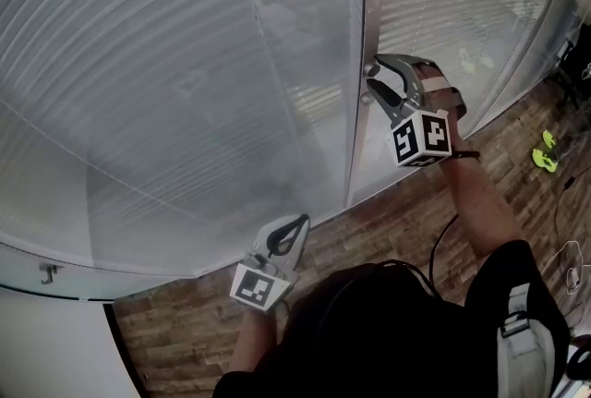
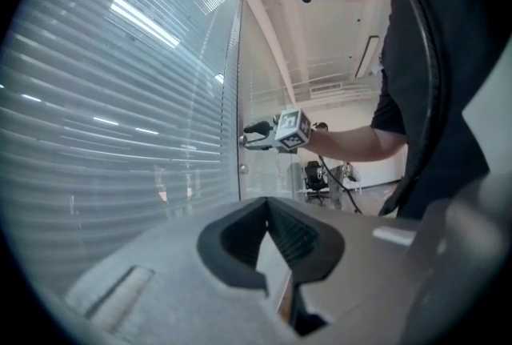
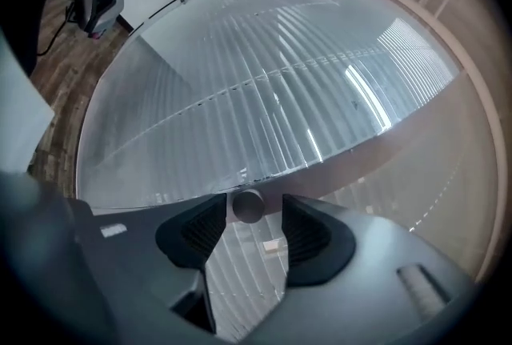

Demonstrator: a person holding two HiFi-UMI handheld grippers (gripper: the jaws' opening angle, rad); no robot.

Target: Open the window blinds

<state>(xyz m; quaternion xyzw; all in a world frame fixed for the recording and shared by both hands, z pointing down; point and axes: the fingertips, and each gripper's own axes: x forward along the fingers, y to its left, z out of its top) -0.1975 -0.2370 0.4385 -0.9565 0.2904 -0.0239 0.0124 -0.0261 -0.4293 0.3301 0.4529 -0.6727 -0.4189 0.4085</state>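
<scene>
Blinds (image 1: 166,91), behind glass (image 1: 277,156) left of the upright frame (image 1: 358,18). Left gripper (image 1: 297,223), held low, jaws together, empty. Right gripper (image 1: 372,82), jaws wide apart around the frame's small knob (image 3: 248,206), not clamping it. Risk: a twist before the pads bite would likely slip off the round knob. Slats (image 1: 138,36) lie level, long axis along the window, faces toward the room.

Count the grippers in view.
2. The left gripper, shut and empty, is low, near the blinds. The right gripper is higher, at the window frame, jaws open around a small knob. None looks hidden.
</scene>
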